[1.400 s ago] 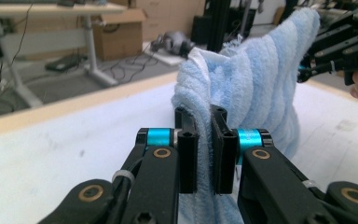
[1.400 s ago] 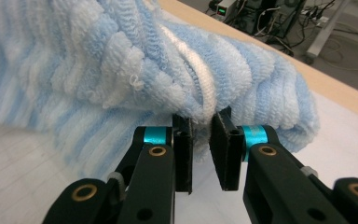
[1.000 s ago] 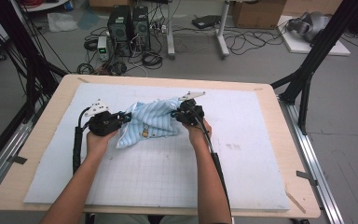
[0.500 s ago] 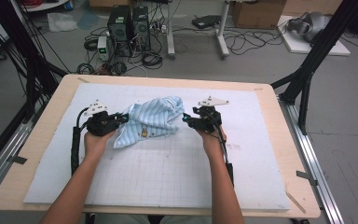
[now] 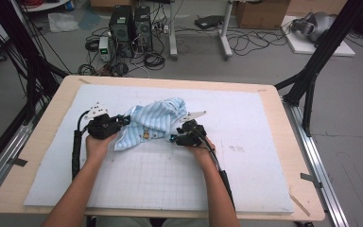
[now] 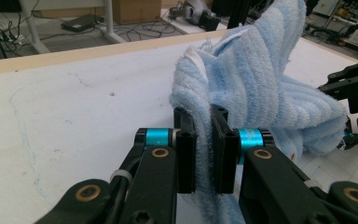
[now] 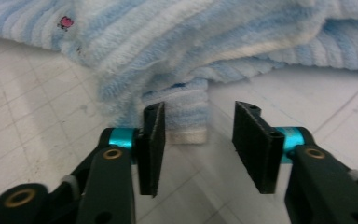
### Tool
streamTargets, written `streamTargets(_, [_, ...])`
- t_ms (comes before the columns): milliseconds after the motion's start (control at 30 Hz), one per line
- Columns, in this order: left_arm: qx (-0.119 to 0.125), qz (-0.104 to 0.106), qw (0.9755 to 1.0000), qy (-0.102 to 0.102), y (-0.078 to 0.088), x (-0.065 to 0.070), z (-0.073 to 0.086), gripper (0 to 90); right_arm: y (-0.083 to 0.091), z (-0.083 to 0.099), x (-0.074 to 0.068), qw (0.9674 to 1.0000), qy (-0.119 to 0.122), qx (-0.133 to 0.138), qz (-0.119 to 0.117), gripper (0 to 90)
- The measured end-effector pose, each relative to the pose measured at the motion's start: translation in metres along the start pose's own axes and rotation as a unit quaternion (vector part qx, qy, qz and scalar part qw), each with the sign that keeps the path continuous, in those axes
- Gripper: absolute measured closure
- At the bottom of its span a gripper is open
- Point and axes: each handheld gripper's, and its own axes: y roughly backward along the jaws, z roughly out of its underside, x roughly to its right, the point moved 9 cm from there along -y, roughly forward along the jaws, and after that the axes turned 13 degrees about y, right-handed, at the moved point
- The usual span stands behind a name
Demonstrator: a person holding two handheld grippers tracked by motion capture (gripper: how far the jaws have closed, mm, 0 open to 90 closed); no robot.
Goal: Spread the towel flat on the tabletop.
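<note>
Crumpled blue striped towel (image 5: 152, 120) lying on the white mat (image 5: 246, 161) of the table (image 5: 66, 90), toward the far left of centre.

Left gripper (image 6: 204, 140) clamping a fold of the towel's left edge between closed jaws. Right gripper (image 7: 200, 140) sitting low at the towel's right corner, jaws apart and just now narrowing, a small fold lying just ahead of them, pads not pressing on it.

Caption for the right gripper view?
Right gripper, jaws closing but open, lines up on a corner of the striped blue towel.
</note>
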Motion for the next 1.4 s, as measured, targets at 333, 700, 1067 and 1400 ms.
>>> streamTargets(333, [0.005, 0.001, 1.0, -0.004, 0.002, 0.001, -0.002, 82.1, 0.039, -0.006, 0.01, 0.9977, -0.007, 0.066, 0.017, 55.9])
streamTargets(700, [0.011, 0.014, 0.9998, -0.001, 0.004, 0.005, -0.001, 82.1, 0.004, 0.0, -0.017, 0.9989, 0.044, -0.012, 0.013, 53.3])
streamTargets(1067, [0.014, 0.069, 0.9974, -0.012, 0.012, 0.03, -0.004, 82.2, 0.06, -0.009, -0.026, 0.9951, 0.047, 0.07, -0.052, 83.4])
streamTargets(1400, [0.006, 0.107, 0.993, -0.048, 0.008, 0.071, 0.006, 82.0, 0.127, 0.005, -0.031, 0.992, 0.013, 0.092, -0.086, 82.4])
